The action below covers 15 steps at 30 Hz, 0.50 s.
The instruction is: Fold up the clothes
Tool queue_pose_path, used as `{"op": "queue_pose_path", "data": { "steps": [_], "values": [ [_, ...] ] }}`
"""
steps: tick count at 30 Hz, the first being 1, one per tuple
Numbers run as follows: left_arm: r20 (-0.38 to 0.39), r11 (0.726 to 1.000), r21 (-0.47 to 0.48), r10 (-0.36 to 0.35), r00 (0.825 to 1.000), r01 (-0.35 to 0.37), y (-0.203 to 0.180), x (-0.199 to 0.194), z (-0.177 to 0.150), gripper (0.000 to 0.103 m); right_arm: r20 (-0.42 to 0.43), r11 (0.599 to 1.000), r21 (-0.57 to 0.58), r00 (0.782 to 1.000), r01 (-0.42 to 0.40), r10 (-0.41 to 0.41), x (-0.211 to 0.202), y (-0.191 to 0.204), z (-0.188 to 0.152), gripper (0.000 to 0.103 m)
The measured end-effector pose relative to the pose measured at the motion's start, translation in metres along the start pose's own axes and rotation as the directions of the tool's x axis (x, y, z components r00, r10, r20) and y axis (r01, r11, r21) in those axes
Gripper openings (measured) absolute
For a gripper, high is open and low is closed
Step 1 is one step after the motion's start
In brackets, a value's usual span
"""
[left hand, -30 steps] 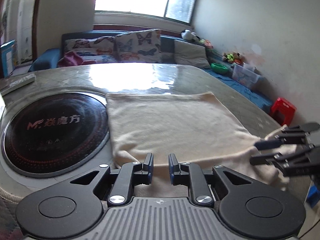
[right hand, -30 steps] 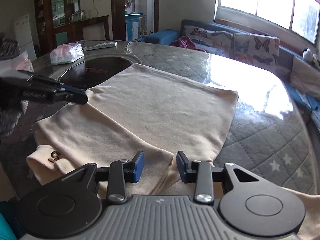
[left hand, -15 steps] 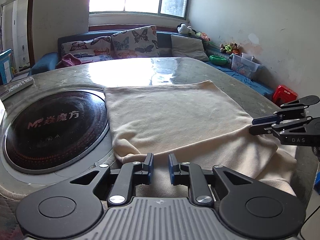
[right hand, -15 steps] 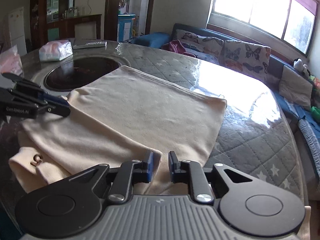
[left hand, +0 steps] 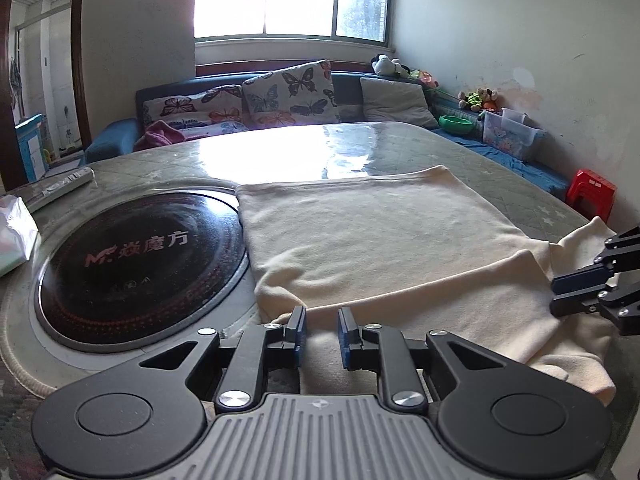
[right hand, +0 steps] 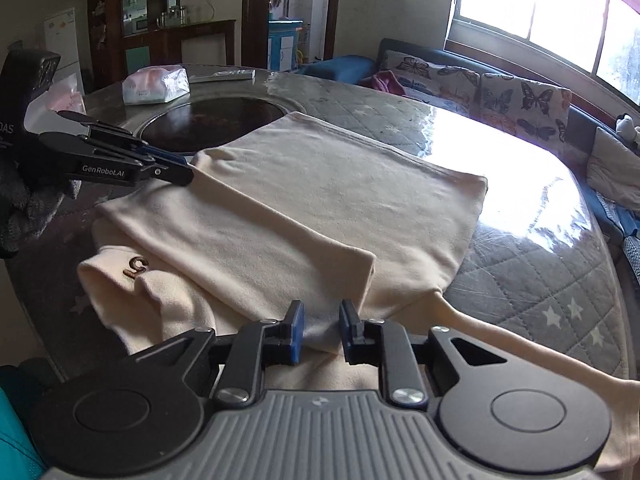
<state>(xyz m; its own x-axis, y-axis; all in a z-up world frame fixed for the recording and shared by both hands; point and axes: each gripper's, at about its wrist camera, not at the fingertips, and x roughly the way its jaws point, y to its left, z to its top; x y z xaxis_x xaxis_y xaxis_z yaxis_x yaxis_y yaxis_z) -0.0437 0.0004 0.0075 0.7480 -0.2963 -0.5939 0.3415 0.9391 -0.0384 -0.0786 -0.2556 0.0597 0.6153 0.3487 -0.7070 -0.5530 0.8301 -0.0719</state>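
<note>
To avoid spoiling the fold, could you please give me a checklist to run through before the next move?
1. Left hand-held gripper pinches garment corner: ok.
2. Right hand-held gripper: jaws opening, garment between them; grip cannot tell.
3. Folded flap lies smooth: ok.
4. Sleeve tucked in: not ok, it trails beside the right hand-held gripper.
5. Tissue pack clear of garment: ok.
</note>
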Motion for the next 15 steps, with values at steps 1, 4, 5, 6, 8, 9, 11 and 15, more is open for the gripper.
{"op": "queue_pose_path", "data": {
  "steps": [1,4,5,6,8,9,11,15],
  "values": [
    [-0.001,1.0,-0.008,0.0,1.0,0.0,0.0,-0.001,0.001,0.019,0.005,1.0,-0.001,1.0,0.004,-0.004,-0.001,0.001,0.0,0.021],
    [0.009,1.0,0.0,-0.006,1.0,0.006,-0.009,-0.009,0.002,0.02,0.025,1.0,0.0,1.0,0.011,-0.011,-0.006,0.003,0.0,0.023],
    [0.017,1.0,0.005,-0.014,1.0,0.014,-0.013,-0.012,0.003,0.02,0.035,1.0,0.009,0.999,0.007,-0.007,-0.008,0.003,0.0,0.023],
    [0.021,0.999,0.006,-0.032,0.999,0.032,-0.017,-0.015,0.003,0.02,0.039,1.0,0.013,0.999,0.005,-0.006,-0.01,0.003,-0.001,0.023],
    [0.027,0.997,0.008,-0.072,0.997,0.072,-0.026,-0.02,0.003,0.025,0.043,1.0,0.018,0.999,0.002,-0.003,-0.011,0.004,-0.002,0.023],
    [0.03,0.996,0.009,-0.093,0.995,0.092,-0.03,-0.022,0.003,0.029,0.038,1.0,0.016,0.999,0.003,-0.004,-0.011,0.005,-0.004,0.023],
    [0.019,0.994,0.027,-0.11,0.994,0.109,-0.04,-0.021,0.0,0.029,0.043,1.0,0.027,0.999,0.01,-0.011,-0.012,0.005,-0.005,0.023],
    [-0.002,0.989,0.053,-0.138,0.99,0.138,-0.058,-0.018,-0.007,0.03,0.089,0.994,0.103,0.995,0.037,-0.046,-0.033,-0.007,-0.011,0.024]
  ]
}}
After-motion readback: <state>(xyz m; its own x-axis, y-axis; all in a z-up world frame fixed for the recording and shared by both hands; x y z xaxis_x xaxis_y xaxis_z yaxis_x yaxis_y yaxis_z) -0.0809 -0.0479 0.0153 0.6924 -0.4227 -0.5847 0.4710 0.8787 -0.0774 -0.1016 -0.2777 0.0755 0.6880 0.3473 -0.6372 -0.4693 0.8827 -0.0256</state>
